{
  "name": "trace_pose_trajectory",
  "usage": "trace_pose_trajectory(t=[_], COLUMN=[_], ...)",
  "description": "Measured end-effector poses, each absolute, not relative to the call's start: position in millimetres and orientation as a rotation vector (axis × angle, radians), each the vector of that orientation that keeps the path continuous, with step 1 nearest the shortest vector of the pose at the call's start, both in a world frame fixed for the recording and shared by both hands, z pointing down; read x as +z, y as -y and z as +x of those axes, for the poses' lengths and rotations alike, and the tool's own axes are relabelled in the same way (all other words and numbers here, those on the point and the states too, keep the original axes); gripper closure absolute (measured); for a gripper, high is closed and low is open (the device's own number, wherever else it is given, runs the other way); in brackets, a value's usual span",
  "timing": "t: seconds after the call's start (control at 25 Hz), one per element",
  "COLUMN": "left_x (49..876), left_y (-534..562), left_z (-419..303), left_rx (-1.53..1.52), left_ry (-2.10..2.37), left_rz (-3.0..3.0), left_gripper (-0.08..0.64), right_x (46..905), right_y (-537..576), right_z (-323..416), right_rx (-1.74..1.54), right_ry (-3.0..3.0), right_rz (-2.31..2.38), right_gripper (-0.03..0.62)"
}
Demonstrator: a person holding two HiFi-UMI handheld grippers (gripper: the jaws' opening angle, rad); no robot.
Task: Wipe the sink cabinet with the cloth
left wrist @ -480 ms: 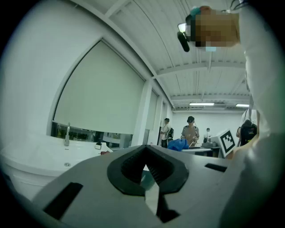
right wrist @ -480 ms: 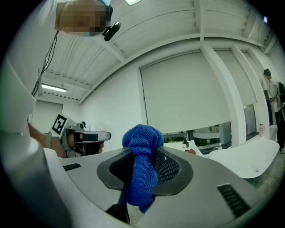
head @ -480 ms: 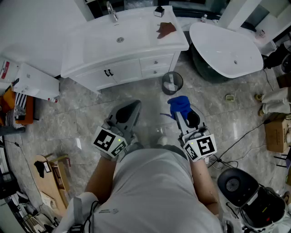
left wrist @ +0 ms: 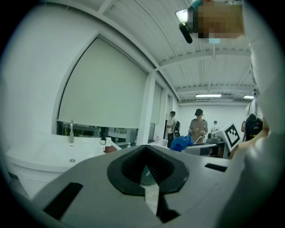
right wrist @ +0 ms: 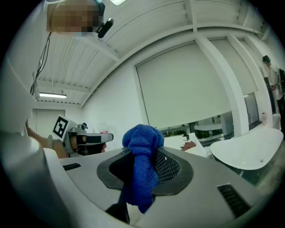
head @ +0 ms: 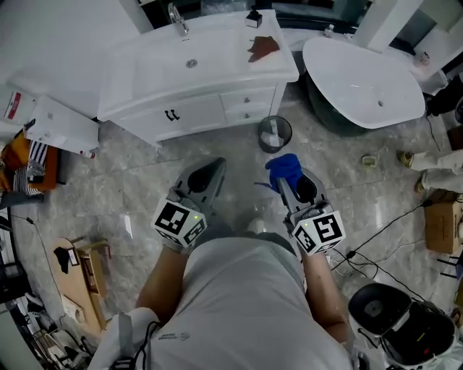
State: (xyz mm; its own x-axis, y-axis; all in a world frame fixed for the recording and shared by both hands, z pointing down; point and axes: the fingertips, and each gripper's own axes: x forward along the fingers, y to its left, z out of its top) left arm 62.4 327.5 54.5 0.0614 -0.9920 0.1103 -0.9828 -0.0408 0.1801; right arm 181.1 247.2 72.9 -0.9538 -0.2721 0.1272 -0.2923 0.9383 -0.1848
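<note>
Cloth of blue microfibre [right wrist: 142, 138] sits bunched between the jaws of the right gripper [right wrist: 143, 156], which are clamped on it. A rounded wad stands up past the tips and a tail hangs below them. In the head view this gripper is held low in front of the person, over the grey marbled floor [head: 130, 188] and well apart from the front of the white sink cabinet [head: 206, 112]. The left gripper [left wrist: 146, 156] is level beside it, jaws together with nothing between them, also over the floor short of the cabinet. Both point roughly toward the cabinet, and the cloth touches no part of it.

The cabinet's white worktop [head: 271, 66] holds an oval basin with a chrome tap [head: 176, 16] at its back edge. Near the worktop's right edge lies a reddish-brown patch [head: 263, 48], and a small black-and-white object [head: 253, 17] stands at the back right corner. The cabinet front shows doors with dark handles on the left and small drawers to the right. A round dark waste bin [head: 274, 133] stands on the floor just beside the cabinet's front right corner, between the cabinet and the right gripper. A white freestanding bathtub [head: 362, 83] stands to the right of the cabinet, and cables trail across the floor at the right
</note>
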Motion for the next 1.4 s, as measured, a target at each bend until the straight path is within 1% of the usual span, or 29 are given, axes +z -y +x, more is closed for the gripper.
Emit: trace_pose_trajectory(t=[0.2,0.44,0.8,1.12,1.4], left_x=[70.9,99.9,128.9,171.1,200.0], left_y=[-316.2,-298.3,-250.1,-210.9,-182.8], left_z=[47.3,12.5,-88.3,-174.4,-213.0], left_rx=[-0.023,-0.037,-0.027,0.106,0.316], left_ry=[2.052,2.03,1.992,1.891,1.797], left_rz=[2.034,1.96,1.928,1.957,2.028], left_gripper=[0.551,0.55,0.549,0.548,0.54], right_x=[80.2,102.6,123.2,147.2,182.1], right_y=[-229.5,-216.1,-165.3,-128.7,-122.8], right_z=[173.2,143.1,56.5,-27.2,-72.3], right_rx=[0.401,0.445,0.452,0.489,0.478], right_ry=[2.993,2.937,2.84,2.75,2.663], right_rz=[0.418,0.395,0.419,0.453,0.41], right_gripper=[0.471,0.471,0.471,0.471,0.471])
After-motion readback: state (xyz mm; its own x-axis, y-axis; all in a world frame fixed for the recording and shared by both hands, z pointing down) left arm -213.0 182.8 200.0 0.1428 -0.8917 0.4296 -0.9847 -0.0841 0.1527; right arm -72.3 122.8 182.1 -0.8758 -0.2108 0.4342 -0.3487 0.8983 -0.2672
